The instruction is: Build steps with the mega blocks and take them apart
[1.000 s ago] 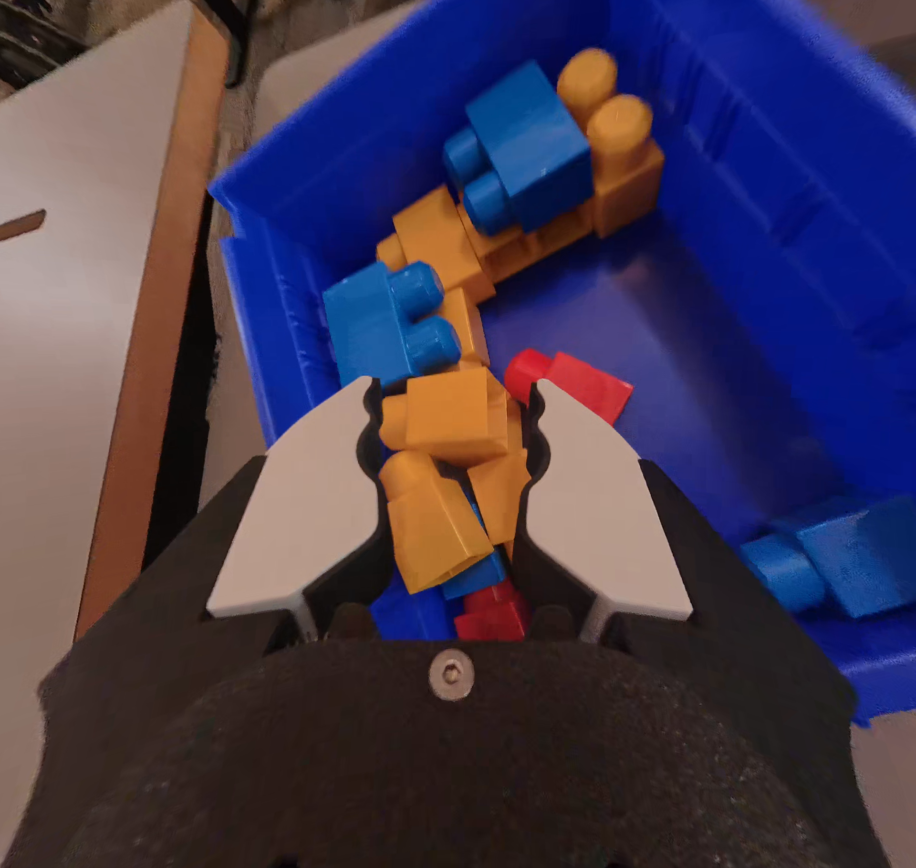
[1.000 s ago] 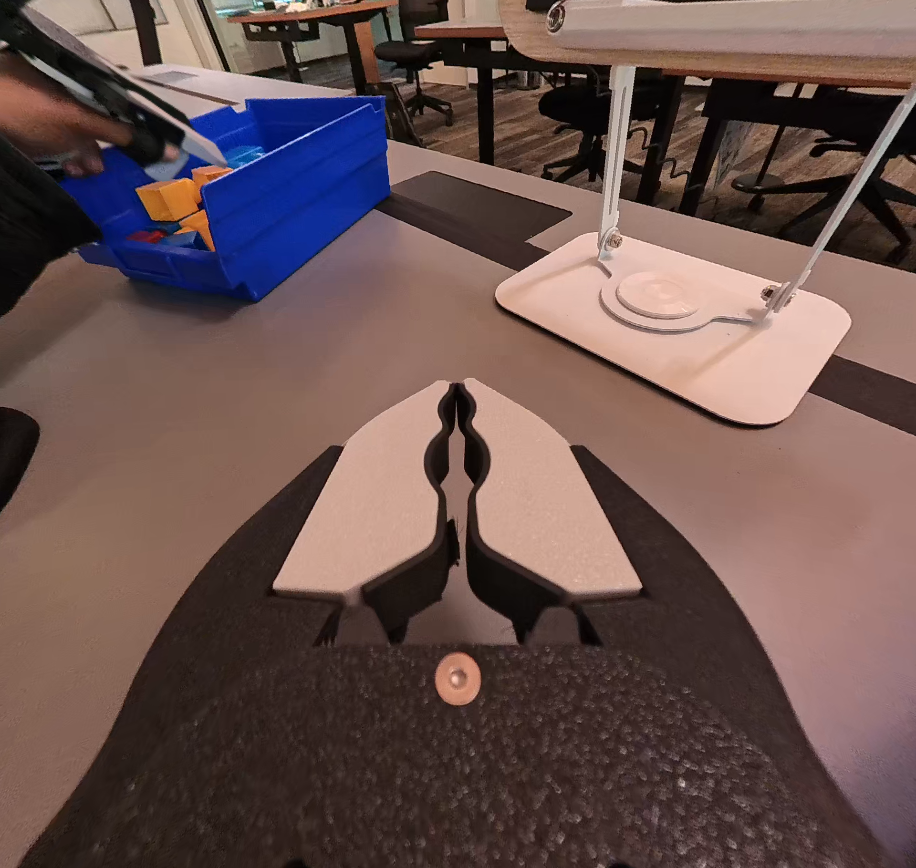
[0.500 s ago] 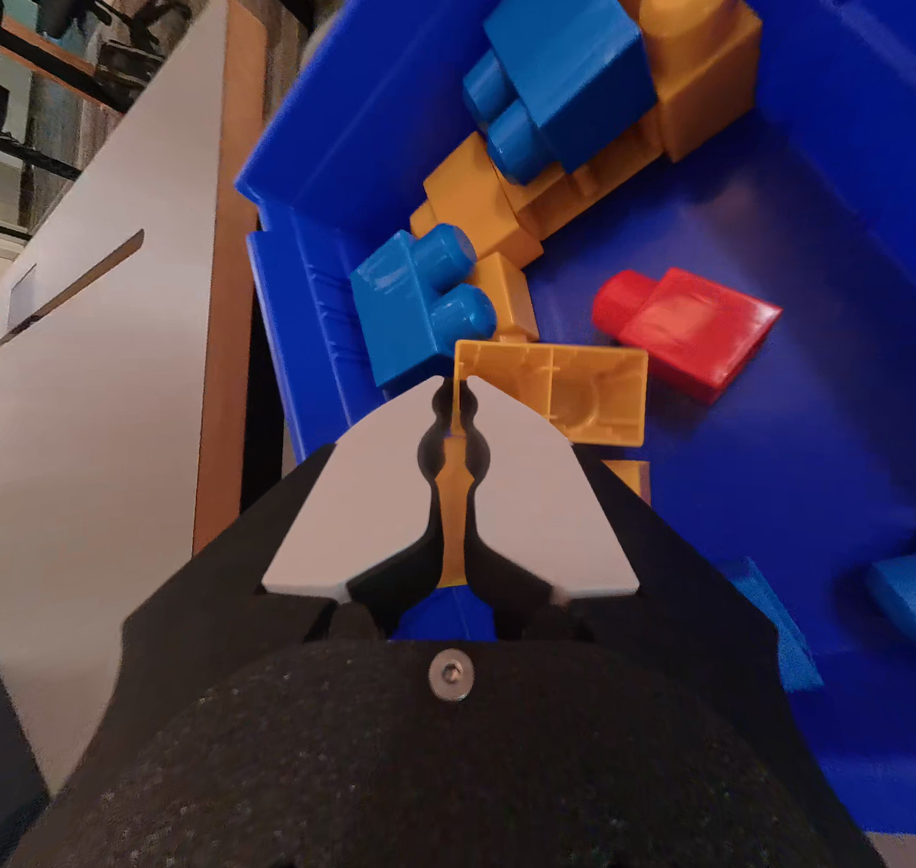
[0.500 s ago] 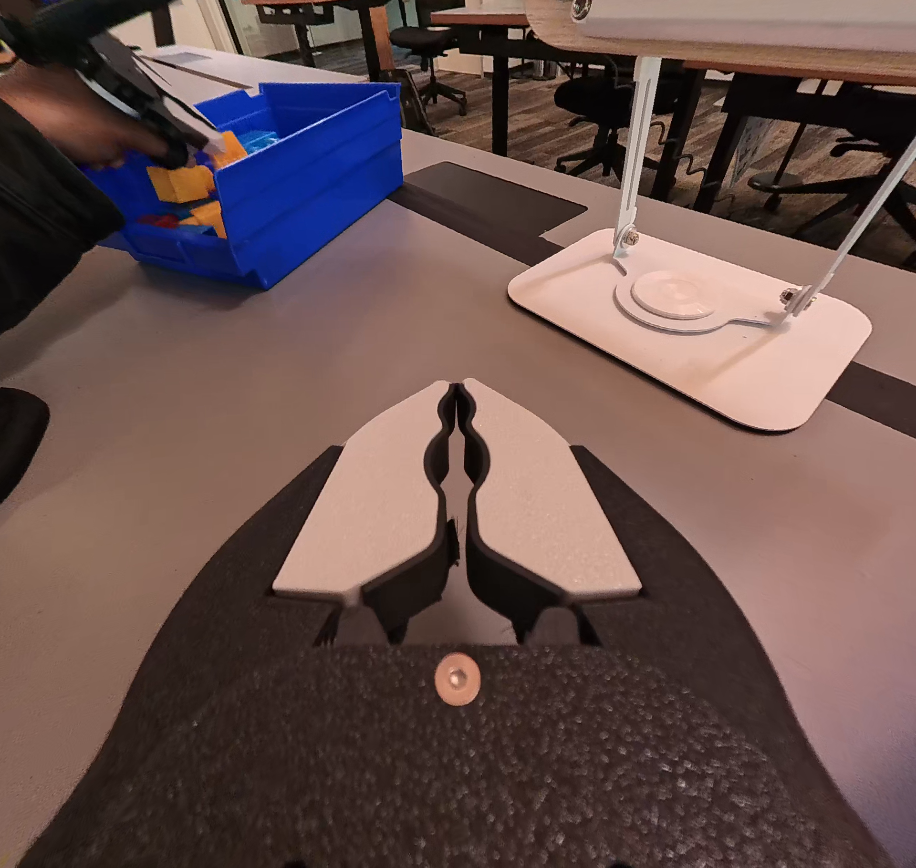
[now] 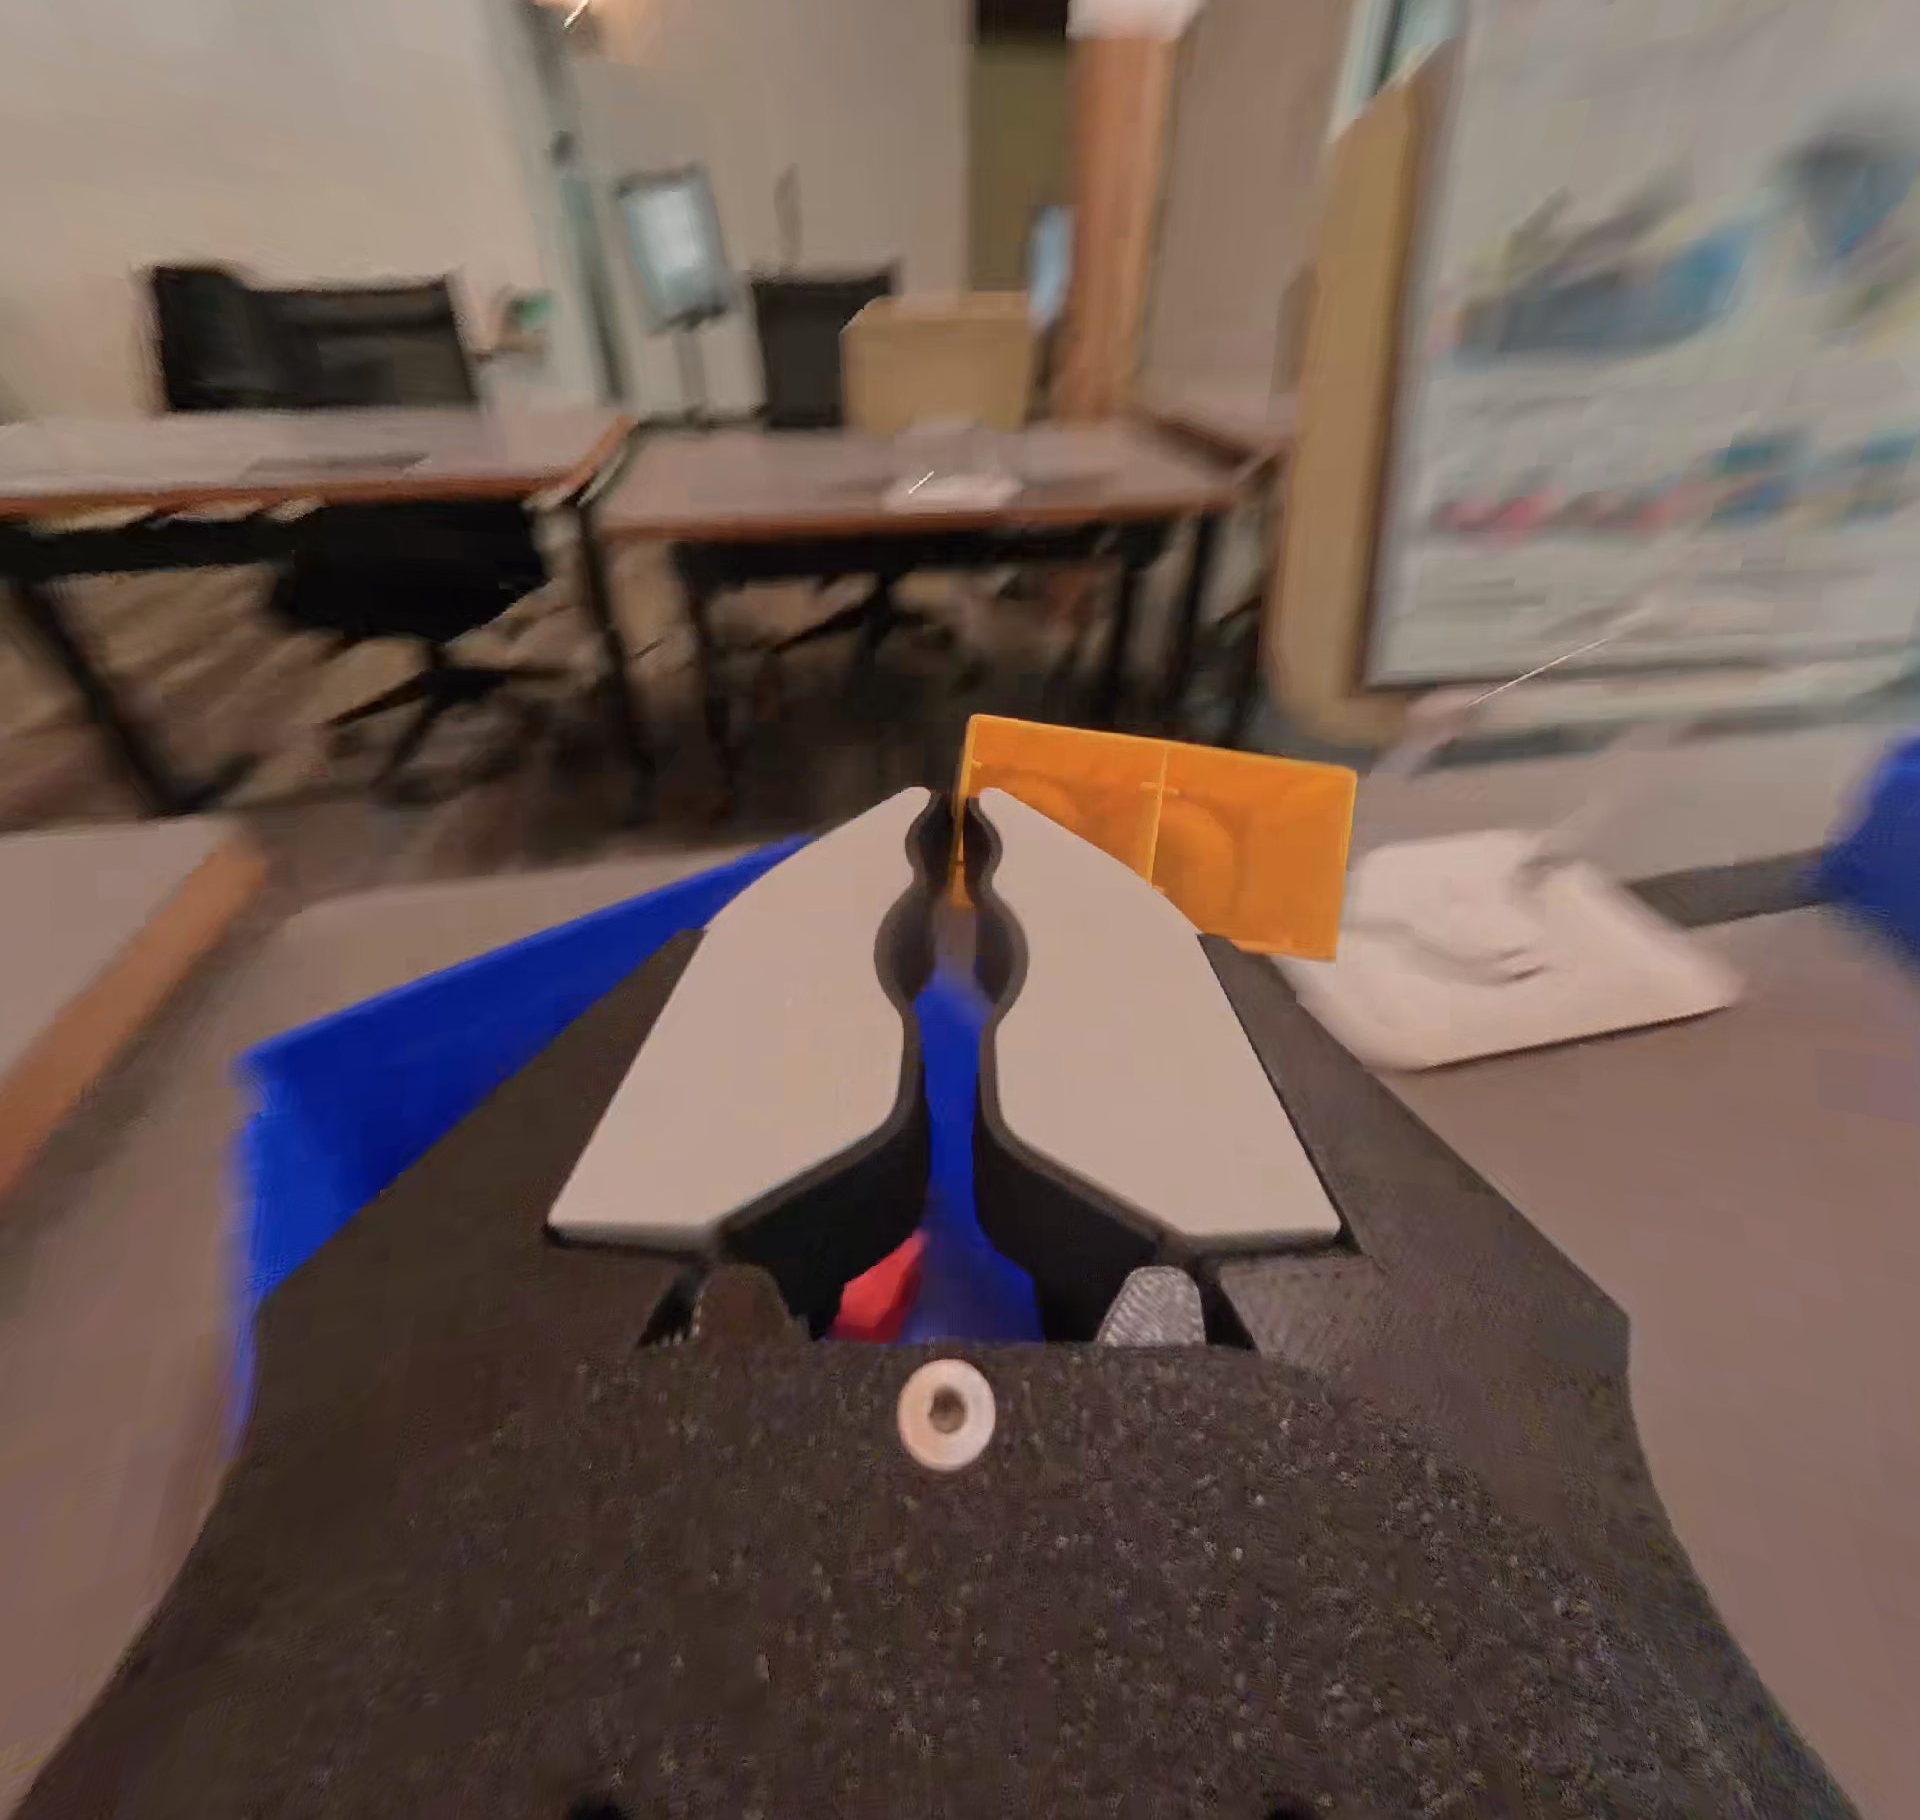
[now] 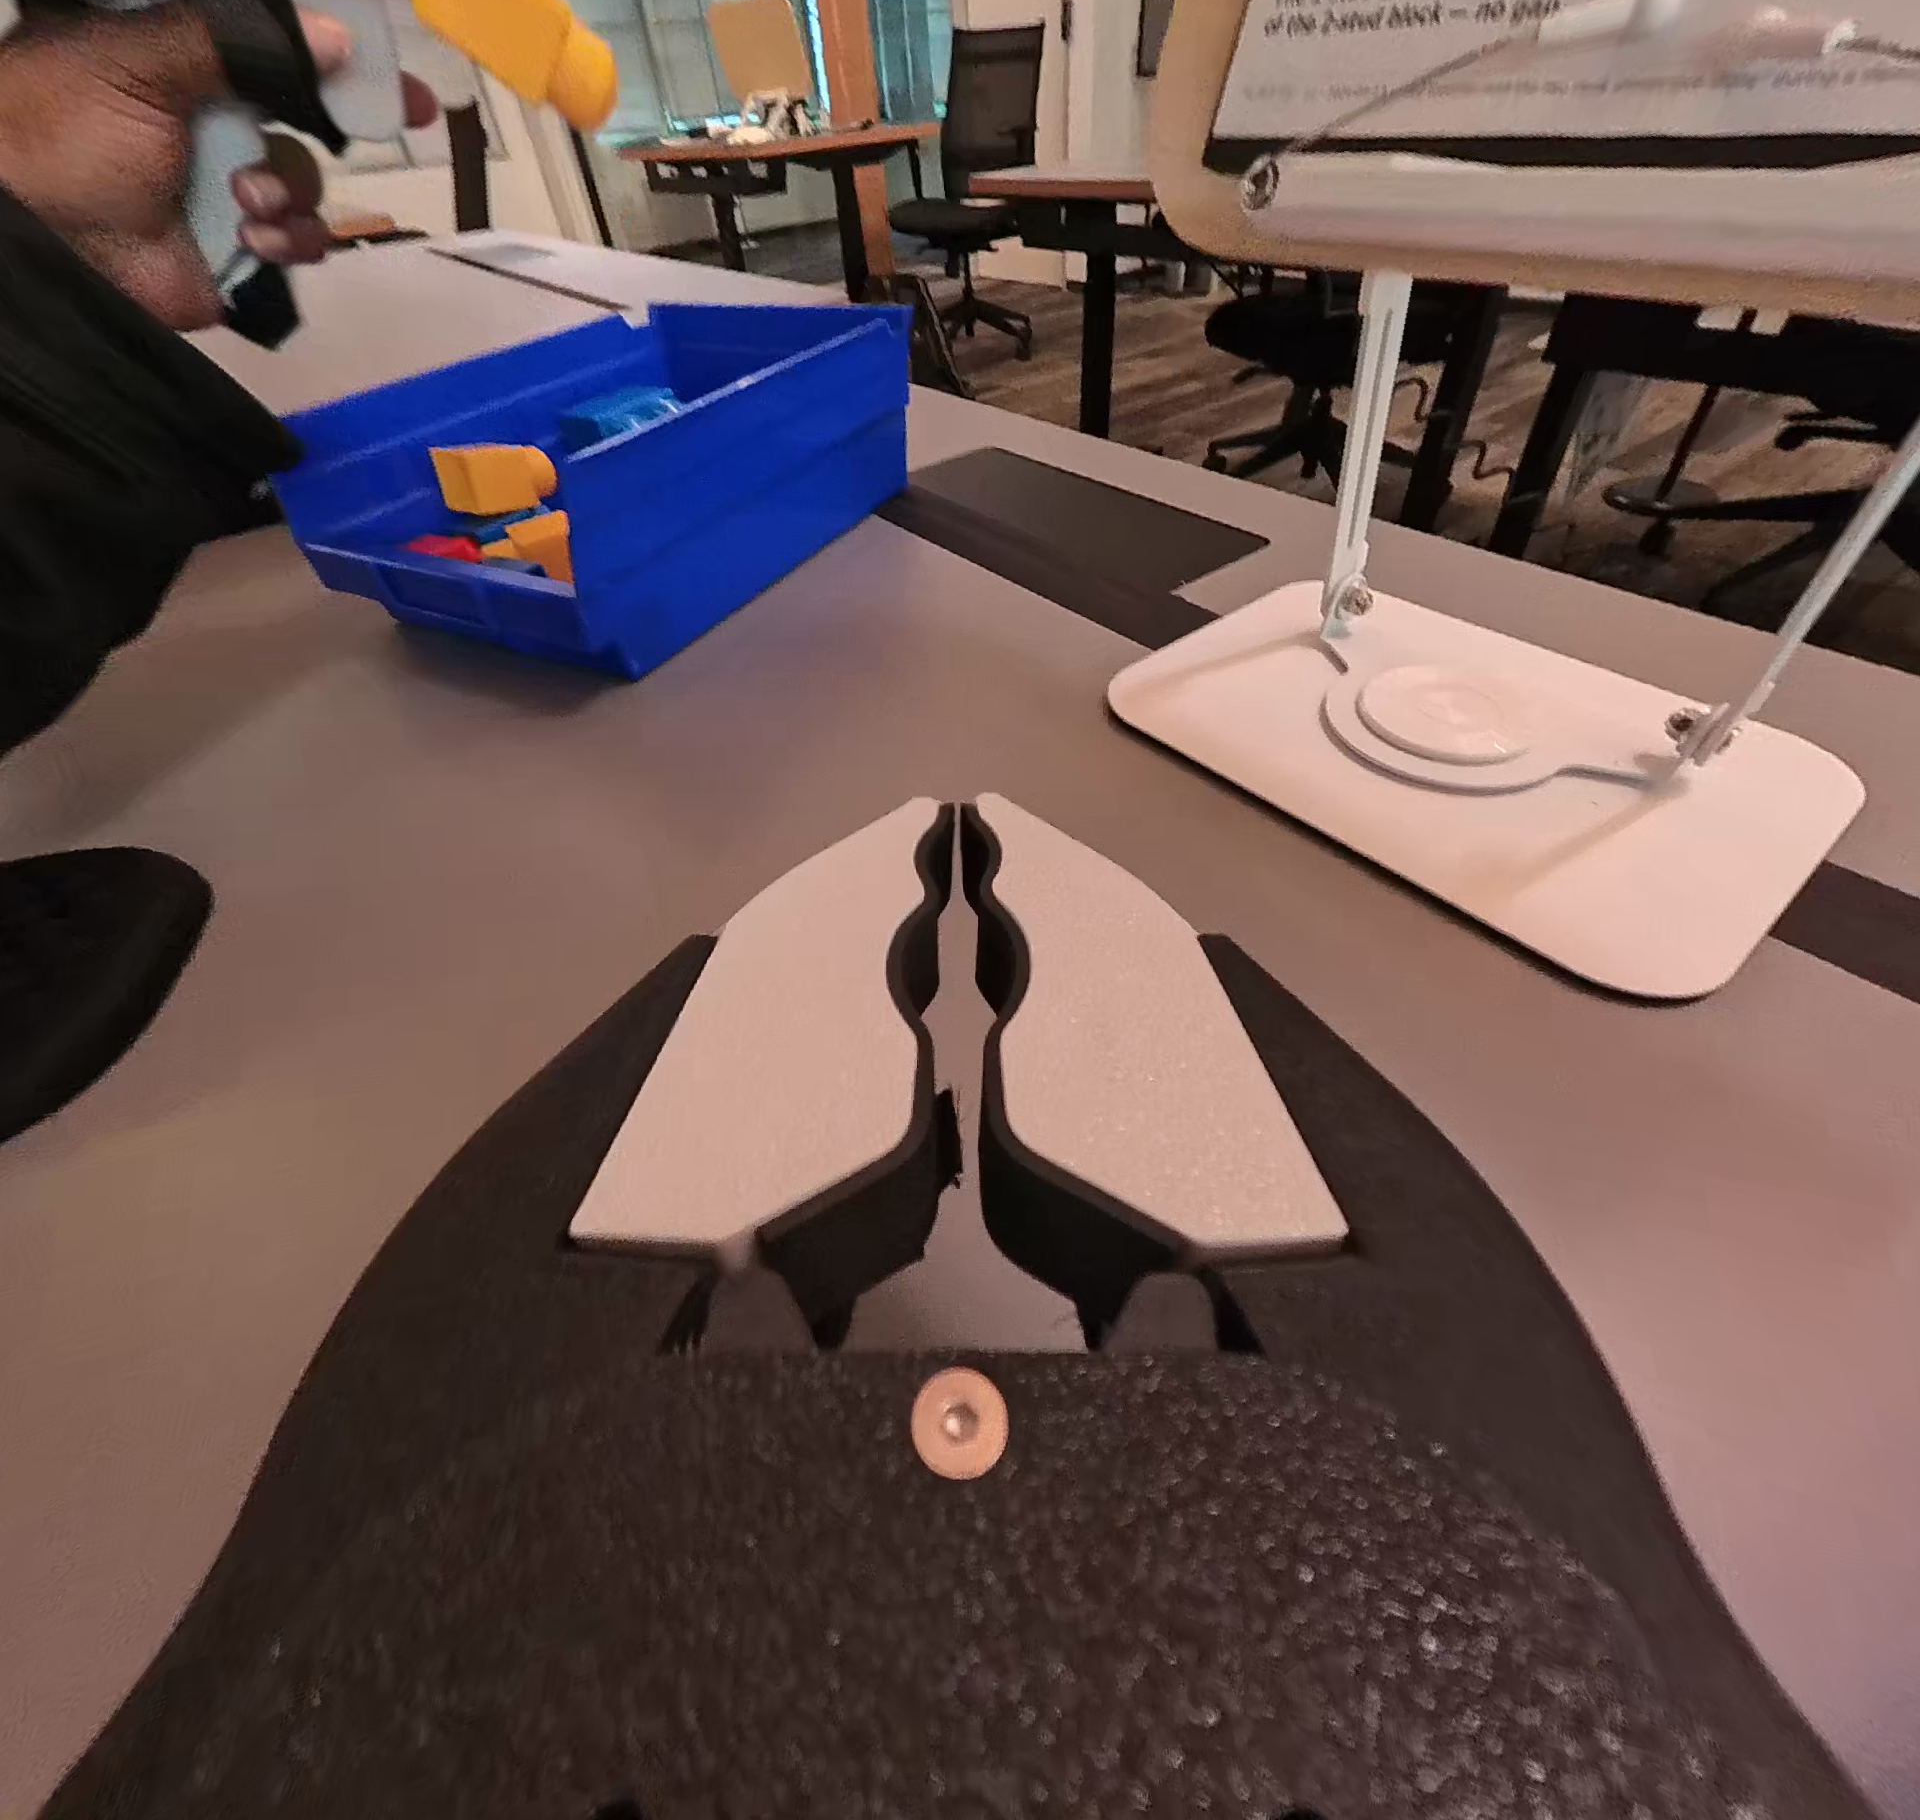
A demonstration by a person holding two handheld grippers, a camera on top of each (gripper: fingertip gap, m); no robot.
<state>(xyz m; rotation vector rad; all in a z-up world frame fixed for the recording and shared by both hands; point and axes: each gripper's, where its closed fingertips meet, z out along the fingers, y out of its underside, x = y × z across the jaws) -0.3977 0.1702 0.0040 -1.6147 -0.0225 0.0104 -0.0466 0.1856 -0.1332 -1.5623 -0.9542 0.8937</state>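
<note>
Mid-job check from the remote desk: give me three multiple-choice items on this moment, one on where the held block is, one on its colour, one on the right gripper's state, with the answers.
1. Where is the block held by the left gripper?
A. lifted in the air above the blue bin
B. lying in the blue bin
C. resting on the white stand base

2. What colour is that block?
A. red
B. orange
C. green

3. How is the right gripper?
A. shut on a blue block
B. wide open
C. shut and empty above the table

Answers:
1 A: the right wrist view shows the orange block raised well above the blue bin.
2 B: its open underside shows orange in the left wrist view.
3 C: its fingertips meet with only the grey table behind them.
</note>
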